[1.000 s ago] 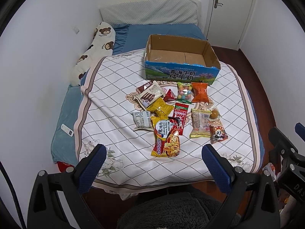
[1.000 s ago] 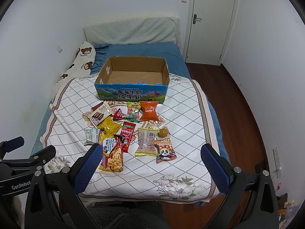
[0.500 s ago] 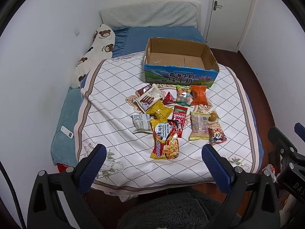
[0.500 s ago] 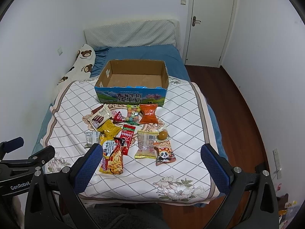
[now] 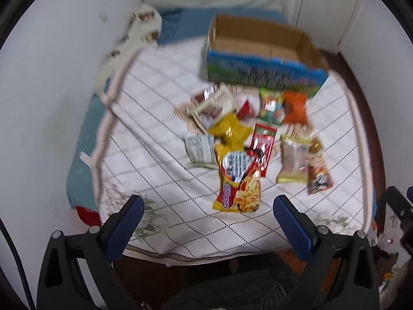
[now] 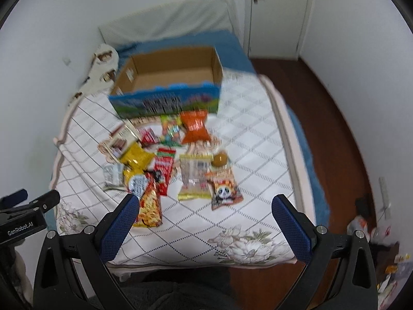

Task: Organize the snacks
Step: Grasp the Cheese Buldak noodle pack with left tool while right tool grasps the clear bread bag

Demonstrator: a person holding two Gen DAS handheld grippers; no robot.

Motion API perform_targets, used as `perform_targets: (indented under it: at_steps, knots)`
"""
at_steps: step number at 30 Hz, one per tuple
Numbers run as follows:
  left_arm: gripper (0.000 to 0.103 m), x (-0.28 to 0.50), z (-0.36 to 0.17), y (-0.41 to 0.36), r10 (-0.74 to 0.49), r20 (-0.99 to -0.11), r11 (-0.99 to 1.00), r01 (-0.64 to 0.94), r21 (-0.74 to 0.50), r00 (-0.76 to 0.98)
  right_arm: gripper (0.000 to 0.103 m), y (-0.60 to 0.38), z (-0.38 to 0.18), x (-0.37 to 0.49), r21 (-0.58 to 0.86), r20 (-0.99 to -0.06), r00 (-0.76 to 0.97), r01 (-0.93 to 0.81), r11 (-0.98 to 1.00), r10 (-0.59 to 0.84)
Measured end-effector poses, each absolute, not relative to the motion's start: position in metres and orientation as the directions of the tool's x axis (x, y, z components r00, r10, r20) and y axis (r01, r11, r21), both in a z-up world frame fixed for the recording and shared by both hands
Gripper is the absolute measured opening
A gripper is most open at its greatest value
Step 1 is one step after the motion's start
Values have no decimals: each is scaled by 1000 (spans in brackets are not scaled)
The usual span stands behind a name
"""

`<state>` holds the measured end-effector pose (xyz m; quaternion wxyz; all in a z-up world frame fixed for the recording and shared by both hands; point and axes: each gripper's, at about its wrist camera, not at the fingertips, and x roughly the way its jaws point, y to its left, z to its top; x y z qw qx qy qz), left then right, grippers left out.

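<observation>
Motion blur smears both views, so the lettering on the cardboard box [image 5: 260, 73] front cannot be read and the small packets just before it run together. In the right wrist view a blue finger [image 6: 117, 228] covers the near corner of the noodle packet [image 6: 148, 204]. The silver packet [image 6: 112, 176] print is illegible.

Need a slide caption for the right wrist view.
Right gripper open above scattered snack packets on the quilted bed, empty cardboard box beyond.

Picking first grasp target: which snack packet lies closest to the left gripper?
The yellow-and-red noodle packet. Its lower edge reaches nearest the open left gripper, at the front of the pile; the other packets sit farther back toward the cardboard box.
</observation>
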<state>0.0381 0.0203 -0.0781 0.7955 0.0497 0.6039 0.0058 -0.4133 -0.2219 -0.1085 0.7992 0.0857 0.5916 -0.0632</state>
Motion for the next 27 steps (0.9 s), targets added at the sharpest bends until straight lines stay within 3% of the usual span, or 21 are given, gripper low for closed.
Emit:
perform_targets:
  at_steps: [10, 15, 17, 22, 27]
  knots:
    - [102, 103, -235, -5, -15, -1000, 998, 54, -16, -27, 103, -233, -241, -367, 132, -985, 141, 255, 958, 99]
    - [102, 123, -297, -19, -15, -994, 998, 61, -22, -107, 95, -225, -299, -342, 153, -987, 89, 259, 954, 134]
    - [102, 127, -315, -22, -35, -990, 997, 61, -44, -139, 88, -222, -317, -335, 166, -986, 63, 260, 951, 155]
    - [102, 125, -352, -30, -14, -986, 996, 80, -28, -169, 86, -216, -351, -318, 167, -986, 25, 253, 953, 166]
    - [87, 112, -360, -28, -16, -993, 997, 72, -24, -116, 84, -208, -384, -299, 153, -986, -21, 245, 957, 163]
